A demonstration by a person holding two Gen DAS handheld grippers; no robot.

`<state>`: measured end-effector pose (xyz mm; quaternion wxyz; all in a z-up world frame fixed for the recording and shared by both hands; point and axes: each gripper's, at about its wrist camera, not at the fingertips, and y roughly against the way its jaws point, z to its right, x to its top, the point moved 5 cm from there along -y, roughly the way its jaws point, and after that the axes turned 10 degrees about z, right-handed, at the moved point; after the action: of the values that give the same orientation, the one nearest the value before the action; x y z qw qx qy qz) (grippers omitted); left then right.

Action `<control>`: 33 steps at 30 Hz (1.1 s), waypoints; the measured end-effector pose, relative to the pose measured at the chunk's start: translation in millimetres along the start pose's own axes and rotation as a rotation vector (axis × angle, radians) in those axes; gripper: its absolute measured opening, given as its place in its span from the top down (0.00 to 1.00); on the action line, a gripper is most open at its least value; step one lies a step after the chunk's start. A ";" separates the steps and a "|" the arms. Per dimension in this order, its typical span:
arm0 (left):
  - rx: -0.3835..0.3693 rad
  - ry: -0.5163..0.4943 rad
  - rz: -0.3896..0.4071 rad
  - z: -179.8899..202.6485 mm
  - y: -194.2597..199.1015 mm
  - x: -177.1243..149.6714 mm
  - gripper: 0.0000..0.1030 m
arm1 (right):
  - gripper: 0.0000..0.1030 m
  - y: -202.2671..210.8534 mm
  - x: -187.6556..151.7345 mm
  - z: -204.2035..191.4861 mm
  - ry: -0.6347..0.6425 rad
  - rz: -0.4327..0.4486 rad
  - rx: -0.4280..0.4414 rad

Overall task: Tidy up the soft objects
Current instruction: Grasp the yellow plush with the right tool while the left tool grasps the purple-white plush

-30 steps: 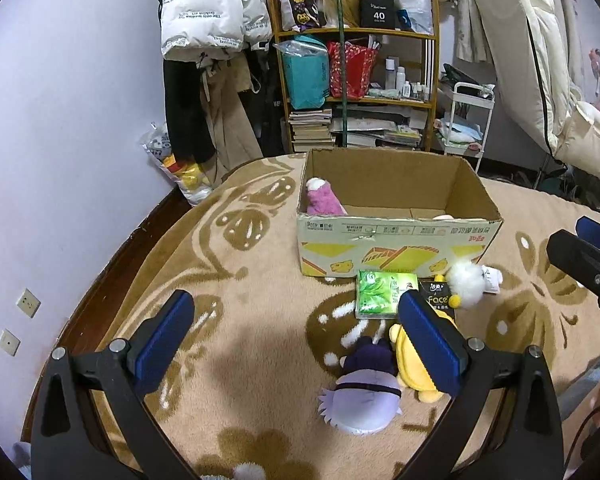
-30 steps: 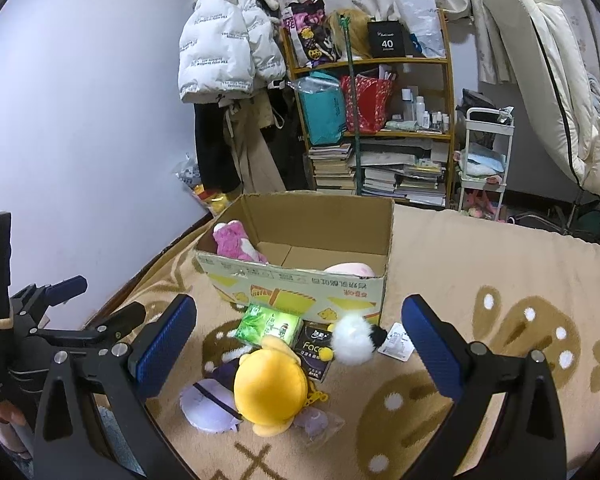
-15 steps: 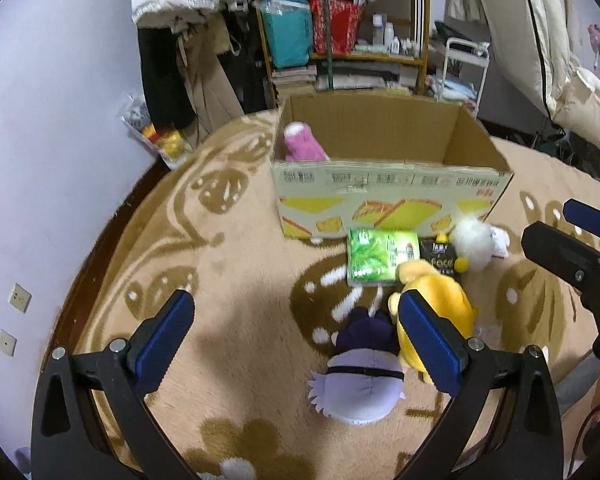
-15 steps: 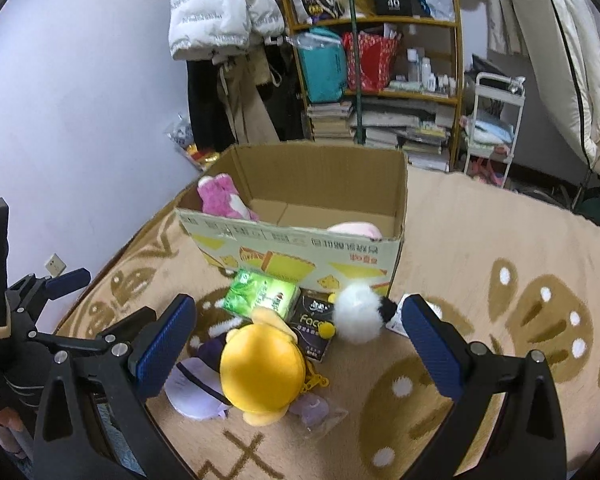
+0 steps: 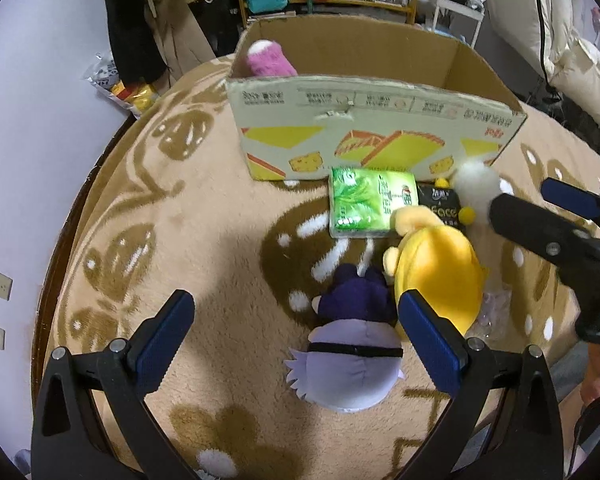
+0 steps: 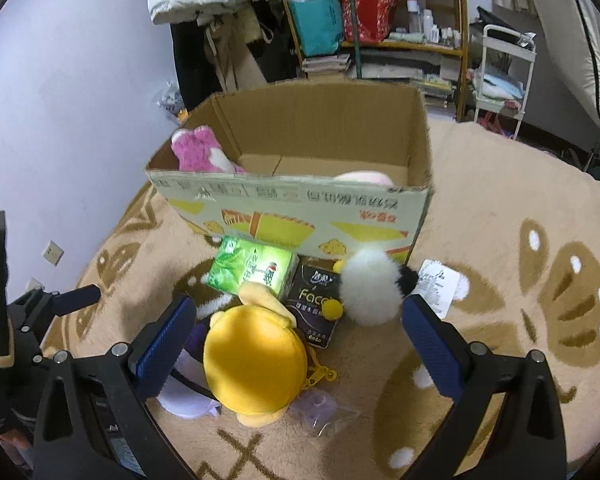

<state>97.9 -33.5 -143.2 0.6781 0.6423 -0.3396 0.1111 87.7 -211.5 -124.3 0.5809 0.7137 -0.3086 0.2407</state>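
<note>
A cardboard box [image 5: 364, 120] [image 6: 300, 208] stands open on the rug with a pink plush [image 5: 266, 62] [image 6: 198, 154] and a pale pink soft thing [image 6: 364, 178] inside. In front of it lie a yellow plush [image 5: 436, 268] [image 6: 252, 360], a purple and lilac plush [image 5: 352, 352] [image 6: 184, 396], a white fluffy plush [image 5: 476, 184] [image 6: 372, 284], a green tissue pack [image 5: 368, 200] [image 6: 252, 270] and a black tissue pack [image 5: 440, 204] [image 6: 316, 300]. My left gripper [image 5: 296, 344] is open just above the purple plush. My right gripper [image 6: 296, 344] is open above the yellow plush.
A patterned beige rug [image 5: 180, 220] covers the floor. A clear plastic wrapper [image 6: 324, 408] and a paper tag [image 6: 440, 284] lie near the toys. Shelves [image 6: 380, 20], hanging coats [image 6: 204, 8] and a white trolley [image 6: 504, 68] stand behind the box. The wall [image 5: 20, 160] is on the left.
Both grippers have moved forward and down toward the toys in front of the box. Both stay open and empty.
</note>
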 end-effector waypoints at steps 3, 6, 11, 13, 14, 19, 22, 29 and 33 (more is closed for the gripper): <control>-0.002 -0.016 -0.022 3.9 -6.1 -3.3 0.02 | 0.00 -14.4 -7.2 -3.3 0.012 -0.047 0.002; 0.002 -0.038 -0.033 7.4 -11.2 -6.0 0.02 | 0.00 -24.7 -14.5 -7.5 0.019 -0.081 0.010; -0.032 -0.060 -0.071 16.2 -19.7 -10.4 0.02 | 0.00 -40.4 -29.1 -15.0 0.009 -0.140 0.024; -0.041 -0.074 -0.078 20.5 -21.9 -12.4 0.02 | 0.00 -45.7 -34.1 -18.2 0.017 -0.157 0.022; -0.040 -0.082 -0.079 22.0 -22.5 -12.8 0.02 | 0.00 -47.5 -35.7 -19.6 0.022 -0.163 0.021; -0.042 -0.074 -0.105 20.3 -28.6 -15.9 0.02 | 0.00 -54.5 -40.8 -19.5 0.015 -0.193 0.021; -0.061 -0.050 -0.145 18.4 -33.7 -19.3 0.02 | 0.02 -58.8 -45.5 -16.3 -0.012 -0.220 0.034; -0.084 -0.051 -0.194 22.4 -41.1 -27.6 0.11 | 0.18 -63.5 -50.2 -21.2 -0.006 -0.253 0.050; -0.125 -0.026 -0.213 25.0 -41.7 -29.9 0.20 | 0.26 -62.7 -49.3 -22.5 -0.009 -0.253 0.060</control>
<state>92.1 -54.9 -195.8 0.7202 0.6327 -0.2843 0.0086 99.0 -173.1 -196.8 0.5838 0.7650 -0.2112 0.1714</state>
